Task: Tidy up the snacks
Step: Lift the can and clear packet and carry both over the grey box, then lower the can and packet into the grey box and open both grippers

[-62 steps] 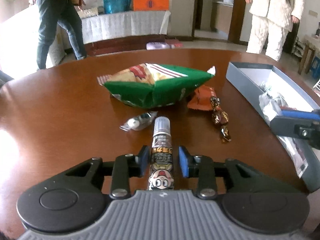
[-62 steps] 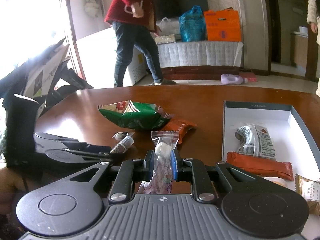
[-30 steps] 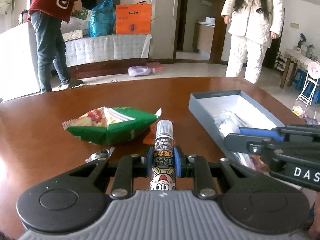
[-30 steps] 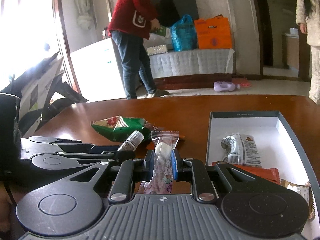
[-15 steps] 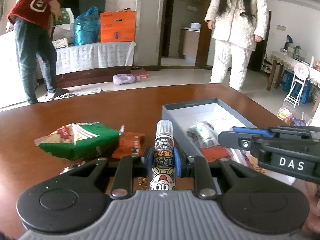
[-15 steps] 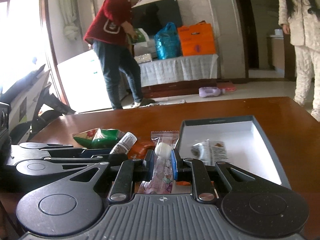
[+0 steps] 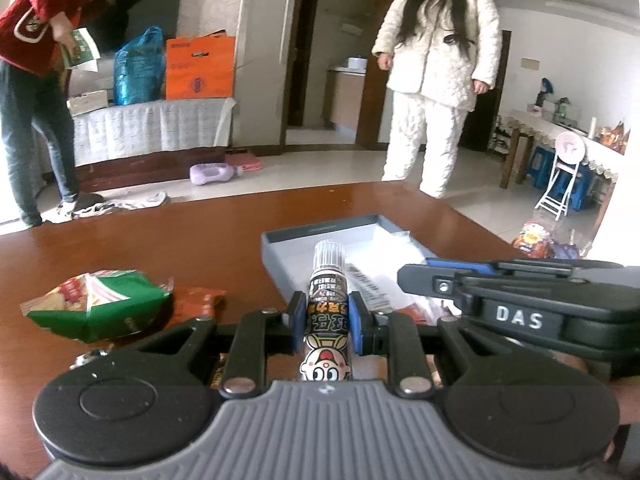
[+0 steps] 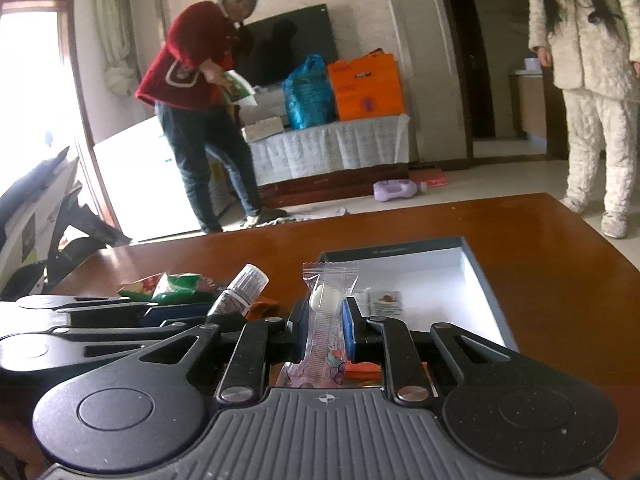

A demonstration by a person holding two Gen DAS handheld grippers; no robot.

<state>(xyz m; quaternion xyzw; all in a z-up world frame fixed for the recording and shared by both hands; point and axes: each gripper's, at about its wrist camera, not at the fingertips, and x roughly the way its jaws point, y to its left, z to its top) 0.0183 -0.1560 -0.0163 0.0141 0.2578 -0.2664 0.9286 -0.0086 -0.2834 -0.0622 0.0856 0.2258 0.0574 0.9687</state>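
Before you lies the brown wooden counter (image 7: pixel 168 248), with two people standing on the floor beyond its far edge, one in white (image 7: pixel 436 72) and one in a red top (image 8: pixel 188 64). On the counter sits the shallow grey box (image 8: pixel 480 276) with a white inside; it is open at the top and holds a few wrapped snacks at its near end, among them a white packet (image 8: pixel 384 300) and an orange one (image 8: pixel 362 367) that shows only in part behind your tongs. To the left of the box, well apart from it, lies the green chip bag (image 7: pixel 96 308) on its side, with a small orange packet (image 7: pixel 200 298) just beside it on the right.

Your left tongs (image 7: pixel 327 320) are closed on a small bottle (image 7: pixel 327 304) with a clear ribbed cap and a cartoon face on its label; the blue pads press on its sides, and the cap points forward toward the near left corner of the box. Your right tongs (image 8: pixel 326 330) are closed on a clear candy wrapper (image 8: pixel 326 320) with a white sweet inside, the crimped end standing up past the pads in front of the near edge of the box. In the left wrist view the right tongs (image 7: pixel 520 300) cross in from the right above the box. Both snacks are off the counter, in your grip.
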